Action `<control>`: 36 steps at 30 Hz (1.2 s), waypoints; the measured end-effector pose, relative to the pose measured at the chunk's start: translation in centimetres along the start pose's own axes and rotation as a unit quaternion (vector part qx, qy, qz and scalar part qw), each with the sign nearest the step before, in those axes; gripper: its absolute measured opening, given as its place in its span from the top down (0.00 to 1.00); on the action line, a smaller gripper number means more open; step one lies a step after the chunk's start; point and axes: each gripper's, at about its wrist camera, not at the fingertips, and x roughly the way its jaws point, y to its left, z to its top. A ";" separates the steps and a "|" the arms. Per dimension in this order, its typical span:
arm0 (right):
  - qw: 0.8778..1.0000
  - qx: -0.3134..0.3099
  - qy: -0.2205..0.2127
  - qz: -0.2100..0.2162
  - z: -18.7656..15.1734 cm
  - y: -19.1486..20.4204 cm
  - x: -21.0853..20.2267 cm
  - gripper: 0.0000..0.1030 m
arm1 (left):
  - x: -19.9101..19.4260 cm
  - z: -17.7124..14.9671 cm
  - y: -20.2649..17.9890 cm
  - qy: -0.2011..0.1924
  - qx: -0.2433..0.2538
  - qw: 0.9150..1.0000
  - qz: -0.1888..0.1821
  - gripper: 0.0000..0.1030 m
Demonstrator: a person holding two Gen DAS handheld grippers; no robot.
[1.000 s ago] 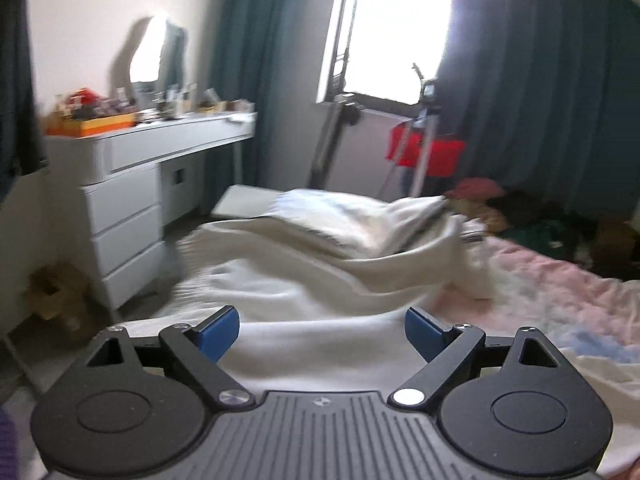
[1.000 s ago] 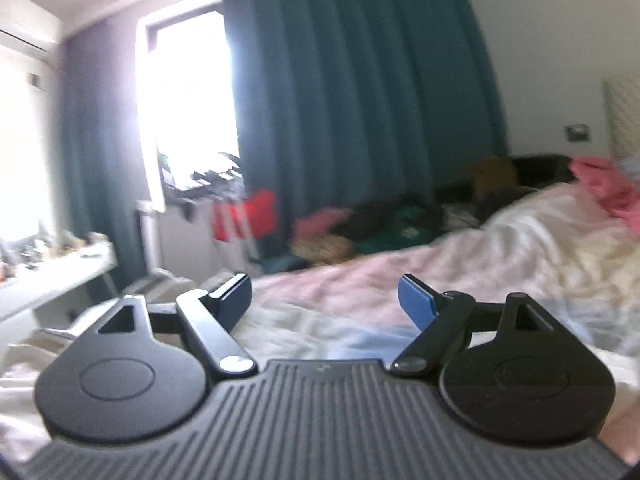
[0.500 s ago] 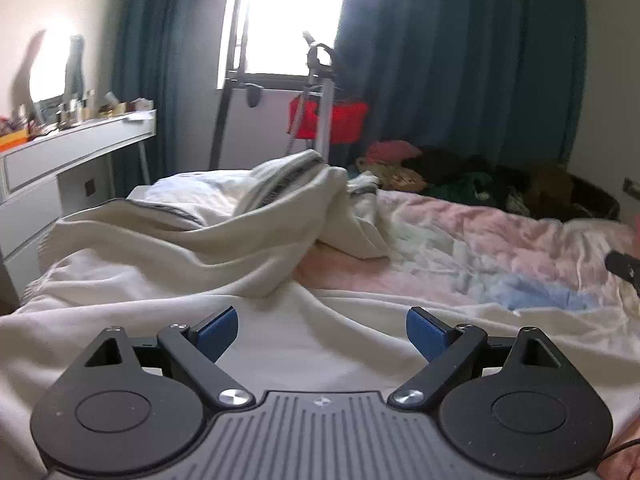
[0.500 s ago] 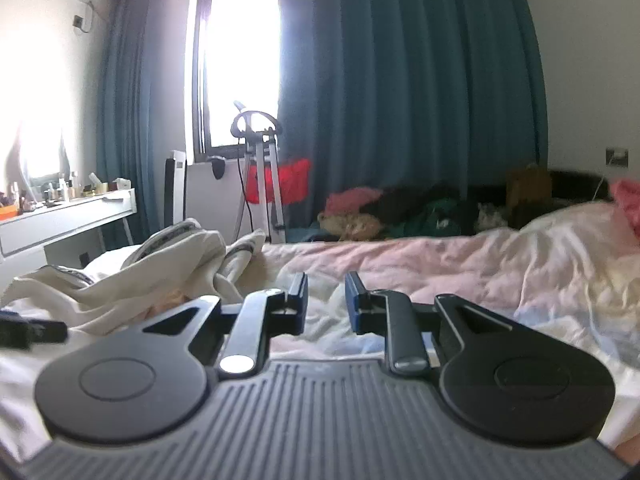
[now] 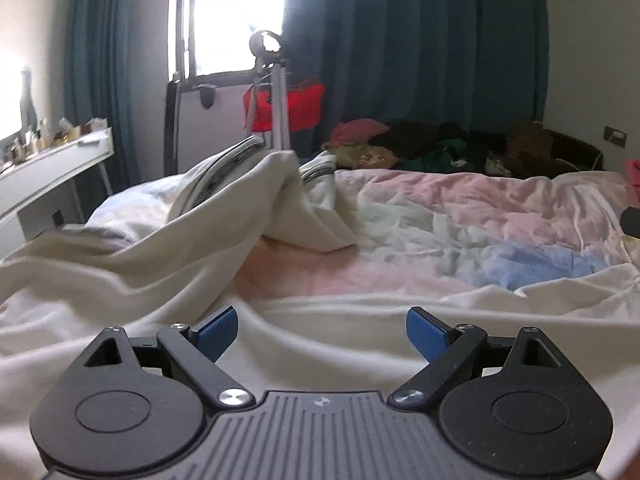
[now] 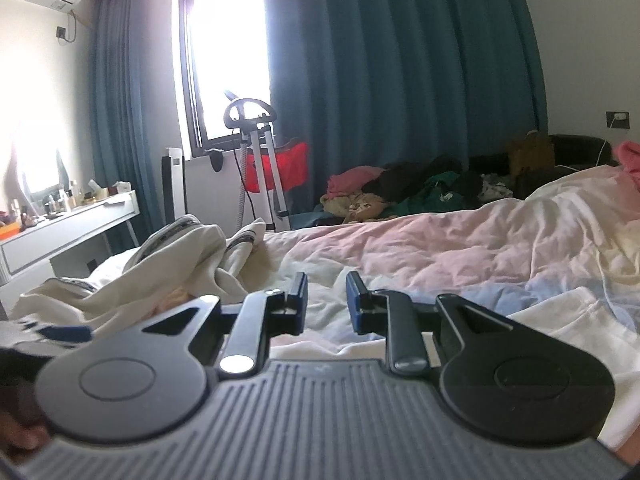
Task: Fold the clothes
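Cream garment (image 5: 168, 248), trimmed with dark stripes, is seen crumpled across the left and lower part of the left wrist view, on a bed (image 5: 460, 232) covered in pink, white and blue bedding. In the right wrist view the same garment (image 6: 172, 264) lies bunched at left centre, with more cream cloth spread along the lower right.

The left gripper (image 5: 322, 330) is held low over the cloth at the bottom of its frame, its jaws spread wide with nothing gripped; only flat fabric is seen beyond the blue pads (image 5: 216, 330).

The right gripper (image 6: 327, 300) is shown at lower centre of its frame with the jaws drawn close, a narrow gap left between them. Whether cloth is pinched there cannot be told, since the tips sit against pale bedding.

A heap of clothes (image 6: 400, 196) is piled at the far edge of the bed, below teal curtains (image 6: 400, 60). A window (image 6: 224, 48) and a white desk (image 6: 72, 228) are seen at left.
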 end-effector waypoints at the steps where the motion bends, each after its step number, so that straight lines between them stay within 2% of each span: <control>1: 1.000 -0.002 0.001 -0.001 0.0 0.0 0.0 0.76 | 0.7 0.3 -0.3 -0.002 0.004 1.000 -0.001 0.10; 6: 1.000 -0.010 -0.012 -0.012 0.0 0.0 0.1 0.76 | 4.9 1.9 -2.3 -0.007 0.037 0.999 -0.002 0.10; 10: 1.000 0.010 -0.017 -0.001 0.1 -0.7 0.3 0.76 | 8.9 3.5 -4.3 -0.014 0.079 0.997 0.008 0.10; 14: 1.000 0.019 -0.013 -0.007 -0.1 -1.2 1.3 0.77 | 13.4 4.9 -7.3 -0.020 0.153 0.988 0.008 0.10; 17: 0.999 0.034 -0.001 -0.019 -0.6 -2.0 2.7 0.77 | 17.4 5.4 -9.2 -0.012 0.195 0.980 0.044 0.11; 20: 0.998 0.051 0.011 -0.034 -1.1 -2.8 4.3 0.77 | 21.9 5.6 -9.7 0.007 0.208 0.974 0.088 0.12; 22: 0.997 0.057 0.016 -0.042 -1.4 -3.3 5.2 0.77 | 24.7 5.7 -9.5 0.021 0.213 0.969 0.124 0.17; 25: 0.997 0.059 0.020 -0.046 -1.9 -3.6 6.4 0.77 | 28.5 6.3 -8.3 0.055 0.195 0.966 0.160 0.35; 27: 0.997 0.060 0.028 -0.047 -2.2 -3.8 7.0 0.77 | 29.8 7.1 -7.2 0.064 0.170 0.969 0.166 0.70; 28: 0.996 0.062 0.032 -0.047 -2.3 -3.8 7.2 0.77 | 30.2 7.5 -6.7 0.066 0.157 0.972 0.164 0.78; 30: 0.996 0.067 0.037 -0.050 -2.5 -4.0 7.5 0.77 | 30.3 8.6 -6.0 0.065 0.134 0.977 0.151 0.87; 32: 0.995 0.073 0.034 -0.056 -2.4 -4.3 7.4 0.78 | 29.2 9.7 -6.0 0.044 0.120 0.984 0.122 0.89; 34: 0.994 0.082 0.031 -0.064 -2.2 -4.7 7.1 0.78 | 27.0 10.7 -6.7 0.013 0.111 0.991 0.073 0.91; 36: 0.993 0.092 0.029 -0.074 -2.1 -5.1 6.9 0.78 | 24.4 11.8 -8.0 -0.012 0.103 0.995 0.012 0.92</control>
